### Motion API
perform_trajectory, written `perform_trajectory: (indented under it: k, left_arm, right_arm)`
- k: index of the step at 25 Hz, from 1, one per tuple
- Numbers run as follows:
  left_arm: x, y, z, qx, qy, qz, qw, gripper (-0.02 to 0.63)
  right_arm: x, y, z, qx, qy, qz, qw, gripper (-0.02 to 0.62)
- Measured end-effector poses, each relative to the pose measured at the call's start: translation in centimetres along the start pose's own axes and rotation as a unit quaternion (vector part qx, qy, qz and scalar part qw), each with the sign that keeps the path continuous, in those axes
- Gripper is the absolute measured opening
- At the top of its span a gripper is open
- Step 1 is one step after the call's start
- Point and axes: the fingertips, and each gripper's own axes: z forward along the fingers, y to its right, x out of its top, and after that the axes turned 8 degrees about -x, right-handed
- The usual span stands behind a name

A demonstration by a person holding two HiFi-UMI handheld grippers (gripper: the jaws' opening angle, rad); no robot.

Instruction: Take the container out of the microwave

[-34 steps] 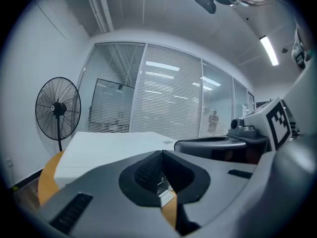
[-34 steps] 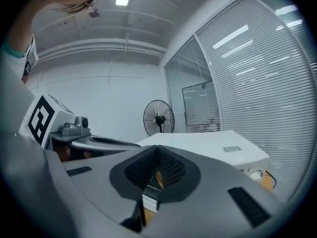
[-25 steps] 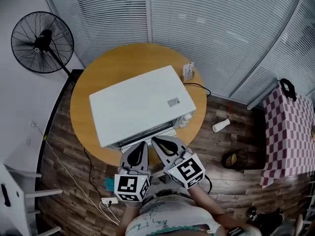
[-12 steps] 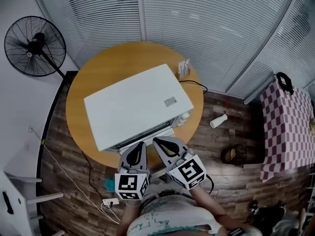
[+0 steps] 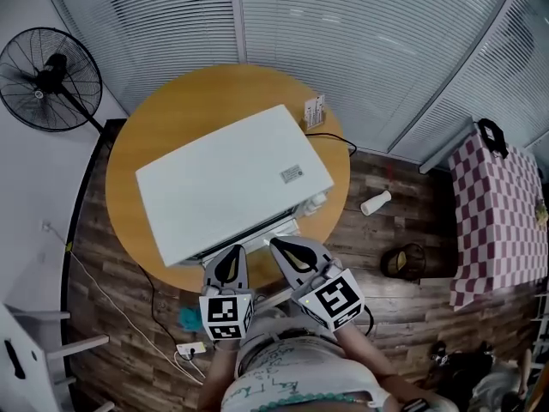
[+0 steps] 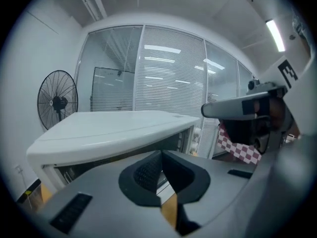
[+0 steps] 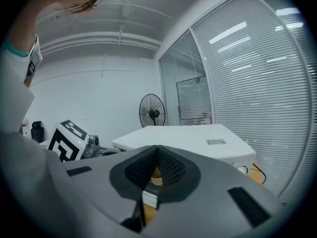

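**Both grippers poised at the microwave front, container not yet in sight**

Compared with a second ago, the left gripper [image 5: 232, 251] sits lower in front of the white microwave [image 5: 232, 178]. The right gripper [image 5: 276, 245] has barely shifted. This suggests the left one is lining up with the door, so the task looks to be at its very start.

Both pairs of fingers are pressed together with nothing between them. This is plain in the left gripper view, where the dark ribbed pads [image 6: 146, 171] meet, and in the right gripper view [image 7: 171, 168].

The microwave stands on a round wooden tabletop [image 5: 129, 153], just beyond both sets of fingertips, with its front facing them. Its door appears closed. The container cannot be seen in any view. If it is there, it lies ahead of the fingers, behind that door.
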Motion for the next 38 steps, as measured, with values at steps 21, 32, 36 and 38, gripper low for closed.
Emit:
perform_trajectory:
  k: [21,32,36,38]
  left_arm:
    - [-5.5,-3.6,5.0,0.056,-0.087,0.089,0.9907,0.017]
    - [-6.5,-4.4,8.4,0.059,-0.151,0.134,0.9777,0.124]
    - [-6.8,-4.5,9.6,0.058,-0.174,0.144,0.9725,0.126]
    - [-6.9,-4.5,10.1,0.057,-0.184,0.151,0.9695,0.126]
  right_arm:
    - [-1.2,6.0,-0.9,-0.058,-0.022,0.007,0.998,-0.008]
    - [-1.5,8.8,-2.0,-0.088,-0.023,0.022,0.996,-0.008]
    - [-1.7,9.7,-2.4,-0.099,-0.024,0.026,0.994,-0.008]
    - [-1.8,10.1,-2.6,-0.105,-0.025,0.027,0.994,-0.008]
